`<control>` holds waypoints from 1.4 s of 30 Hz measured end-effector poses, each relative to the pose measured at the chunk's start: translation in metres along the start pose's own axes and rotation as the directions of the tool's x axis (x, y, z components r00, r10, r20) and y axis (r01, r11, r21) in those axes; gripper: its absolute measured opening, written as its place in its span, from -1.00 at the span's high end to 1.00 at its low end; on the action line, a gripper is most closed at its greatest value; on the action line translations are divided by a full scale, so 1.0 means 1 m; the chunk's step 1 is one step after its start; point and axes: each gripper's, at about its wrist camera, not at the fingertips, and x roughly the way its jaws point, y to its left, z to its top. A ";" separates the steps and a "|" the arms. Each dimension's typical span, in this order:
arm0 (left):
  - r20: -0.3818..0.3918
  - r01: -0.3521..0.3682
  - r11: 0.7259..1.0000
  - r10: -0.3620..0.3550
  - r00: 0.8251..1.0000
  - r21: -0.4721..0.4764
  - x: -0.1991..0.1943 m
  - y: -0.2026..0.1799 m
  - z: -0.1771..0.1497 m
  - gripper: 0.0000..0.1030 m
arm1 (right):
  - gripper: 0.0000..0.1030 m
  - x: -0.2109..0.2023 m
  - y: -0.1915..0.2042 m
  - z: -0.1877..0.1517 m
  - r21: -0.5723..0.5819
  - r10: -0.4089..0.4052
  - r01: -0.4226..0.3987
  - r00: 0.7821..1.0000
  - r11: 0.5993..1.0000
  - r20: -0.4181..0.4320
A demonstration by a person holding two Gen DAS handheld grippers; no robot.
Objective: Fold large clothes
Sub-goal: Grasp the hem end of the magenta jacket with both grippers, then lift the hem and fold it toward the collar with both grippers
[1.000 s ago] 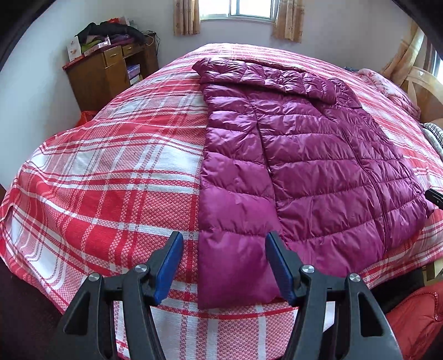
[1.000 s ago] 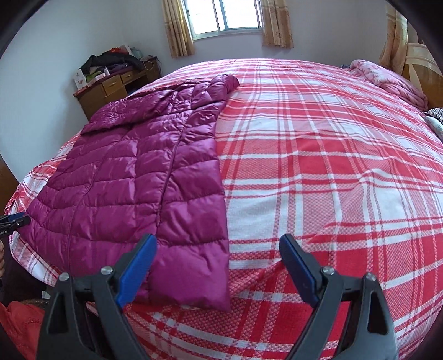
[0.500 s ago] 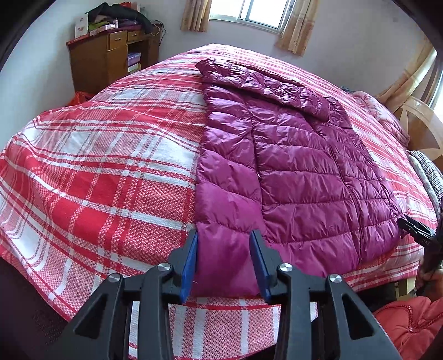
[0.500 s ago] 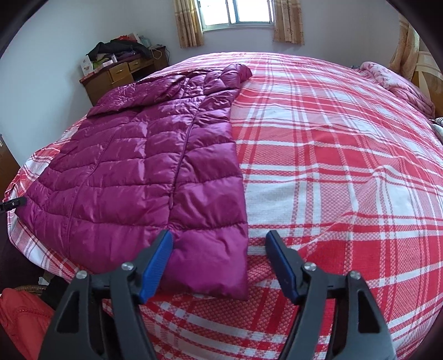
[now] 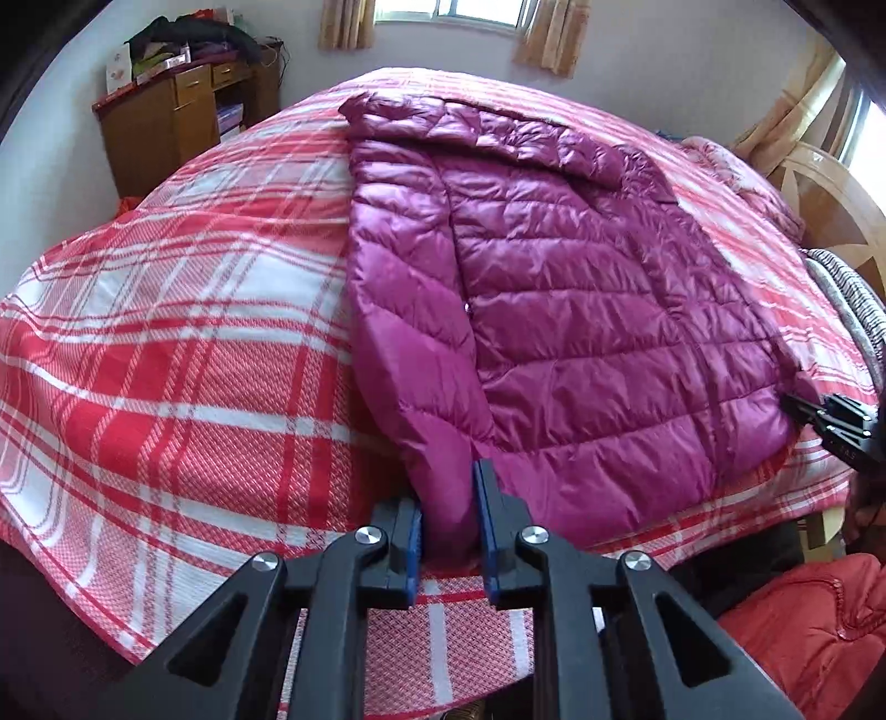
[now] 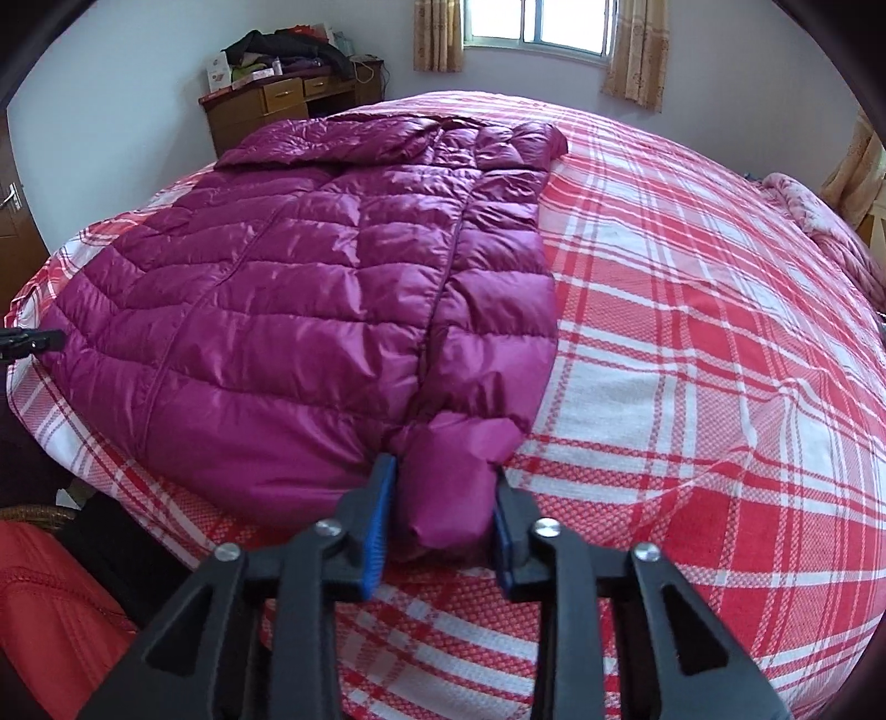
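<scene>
I have a magenta quilted down jacket (image 5: pixel 581 310) spread flat on the bed (image 5: pixel 166 343), whose cover is a red and white plaid. The jacket's shell is shiny, stitched in horizontal puffed channels, with a seam running down its length. Its hem lies at the bed's near edge and its collar end points toward the far edge, under the window (image 6: pixel 537 27), so its long axis runs from near edge to far edge.

My left gripper (image 5: pixel 448 531) has just been closing, and its blue-padded fingers (image 5: pixel 412 531) now stand narrow, pinching the hem corner on the jacket's left side; the fabric bunches up between the pads. My right gripper (image 6: pixel 440 531) has also just been closing, and its fingers (image 6: pixel 376 526) clamp a puffed fold of the hem at the jacket's right corner, a little wider than the left because of the thicker bunch. In the left wrist view I see the right gripper's tip at the far hem corner.

A wooden dresser (image 6: pixel 260 111) piled with clothes stands against the far wall, beyond the bed's far left corner.
</scene>
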 end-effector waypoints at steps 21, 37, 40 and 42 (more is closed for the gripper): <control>0.057 0.018 1.000 -0.017 0.998 -0.017 -0.010 -0.005 0.005 0.79 | 0.65 -0.003 0.016 0.000 -0.033 -0.079 0.079 0.997 0.996 0.019; 0.120 0.066 0.998 -0.064 0.991 -0.017 -0.026 -0.008 0.009 0.87 | 0.72 -0.024 -0.006 0.006 0.078 0.063 -0.068 0.996 0.995 0.064; 0.120 0.073 0.997 -0.070 0.990 -0.020 -0.027 -0.007 0.010 0.88 | 0.73 -0.029 -0.002 0.007 0.059 0.062 -0.067 0.995 0.996 0.075; 0.126 0.091 0.996 -0.088 0.988 -0.015 -0.031 -0.008 0.011 0.89 | 0.74 -0.032 -0.001 0.008 0.050 0.073 -0.077 0.994 0.996 0.082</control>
